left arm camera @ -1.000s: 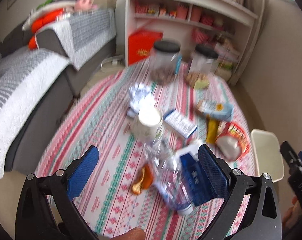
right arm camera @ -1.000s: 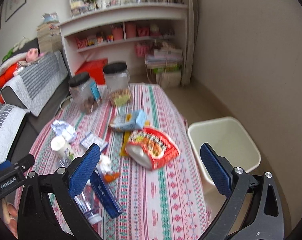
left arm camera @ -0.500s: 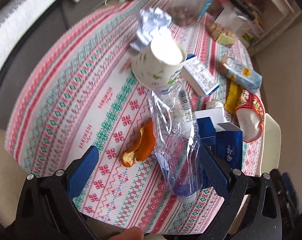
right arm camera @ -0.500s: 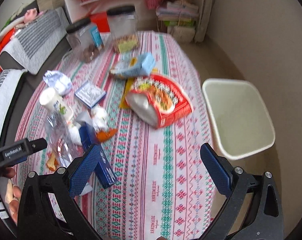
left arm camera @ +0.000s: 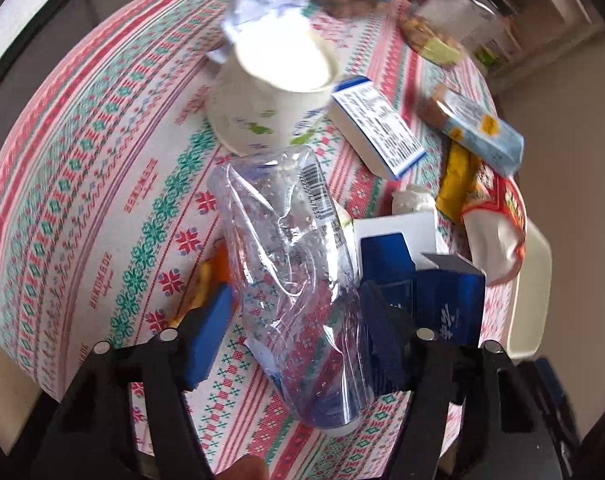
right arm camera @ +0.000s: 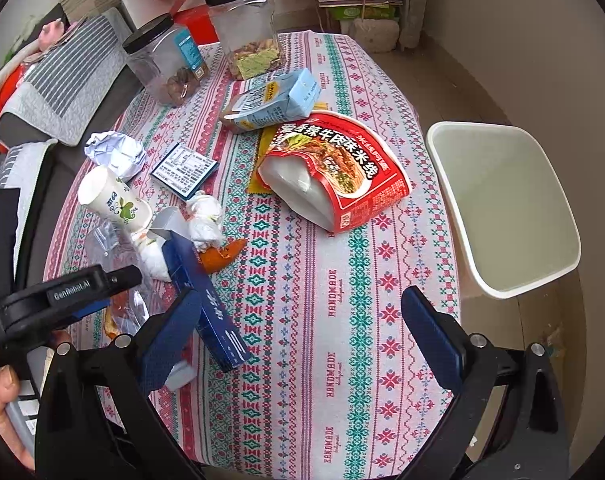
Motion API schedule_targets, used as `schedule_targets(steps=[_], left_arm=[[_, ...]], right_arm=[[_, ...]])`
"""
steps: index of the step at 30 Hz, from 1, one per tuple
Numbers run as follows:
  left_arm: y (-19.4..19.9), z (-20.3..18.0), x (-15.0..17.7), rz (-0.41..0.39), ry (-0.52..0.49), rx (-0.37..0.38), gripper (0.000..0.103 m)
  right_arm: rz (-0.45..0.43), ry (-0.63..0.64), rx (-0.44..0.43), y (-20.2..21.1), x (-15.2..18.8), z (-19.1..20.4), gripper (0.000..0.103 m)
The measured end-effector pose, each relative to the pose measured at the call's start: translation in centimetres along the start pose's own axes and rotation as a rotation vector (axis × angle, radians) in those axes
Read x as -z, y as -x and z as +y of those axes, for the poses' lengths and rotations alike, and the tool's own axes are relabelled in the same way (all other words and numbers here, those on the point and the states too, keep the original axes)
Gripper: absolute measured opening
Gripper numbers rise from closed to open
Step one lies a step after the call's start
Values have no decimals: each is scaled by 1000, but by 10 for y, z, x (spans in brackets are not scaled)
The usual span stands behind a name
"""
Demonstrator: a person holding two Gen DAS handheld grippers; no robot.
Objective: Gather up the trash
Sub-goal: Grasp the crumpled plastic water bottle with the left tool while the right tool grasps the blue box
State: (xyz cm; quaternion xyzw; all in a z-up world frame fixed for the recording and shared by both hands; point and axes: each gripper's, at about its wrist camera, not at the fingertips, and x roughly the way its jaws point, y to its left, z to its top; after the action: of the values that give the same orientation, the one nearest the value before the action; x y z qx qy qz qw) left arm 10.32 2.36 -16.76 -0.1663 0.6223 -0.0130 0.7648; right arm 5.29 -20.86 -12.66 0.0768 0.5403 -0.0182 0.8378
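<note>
Between left gripper (left arm camera: 298,320) pads: crushed bottle (left arm camera: 290,248), untouched.

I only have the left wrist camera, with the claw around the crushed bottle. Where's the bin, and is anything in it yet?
Observer: The bin stands on the floor off the table's right edge, near the red noodle packet. The part of its inside that shows is bare.
Operator: What's the right claw doing?
Observer: The right claw is open above the tablecloth, with nothing between its pads.
Operator: Any trash hidden behind the blue box?
Observer: Yes, an orange peel lies against the crumpled tissue, on the box's right side.
</note>
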Motion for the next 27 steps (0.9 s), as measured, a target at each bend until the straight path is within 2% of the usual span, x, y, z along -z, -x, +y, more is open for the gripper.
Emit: schedule_targets(steps=[8, 12, 14, 18, 20, 21, 23, 24, 25, 26, 27], left_arm=[[42, 3, 12, -96, -104, 12, 59], [68, 14, 13, -166, -129, 17, 59], [74, 20, 9, -186, -135, 12, 59], [86, 40, 13, -195, -128, 22, 59], [91, 47, 12, -198, -126, 34, 58], [93, 50, 11, -201, -124, 39, 59], [95, 56, 11, -206, -116, 48, 58], [97, 58, 11, -210, -113, 53, 58], [98, 62, 11, -213, -109, 57, 58], [100, 65, 11, -220, -106, 64, 59], [103, 67, 11, -227, -103, 69, 59]], right_arm=[[33, 48, -45, -13, -5, 21, 96], [30, 111, -34, -21, -8, 38, 96], [55, 152, -33, -31, -9, 47, 96], [82, 262, 5, -51, -9, 64, 95], [113, 295, 2, -62, -8, 69, 89], [136, 305, -3, -68, -7, 70, 82], [197, 317, -21, -83, -4, 72, 65], [219, 318, -29, -87, -3, 73, 48], [235, 309, -48, -90, -2, 73, 38], [225, 303, -47, -89, -3, 72, 34], [215, 301, -59, -85, -5, 72, 20]])
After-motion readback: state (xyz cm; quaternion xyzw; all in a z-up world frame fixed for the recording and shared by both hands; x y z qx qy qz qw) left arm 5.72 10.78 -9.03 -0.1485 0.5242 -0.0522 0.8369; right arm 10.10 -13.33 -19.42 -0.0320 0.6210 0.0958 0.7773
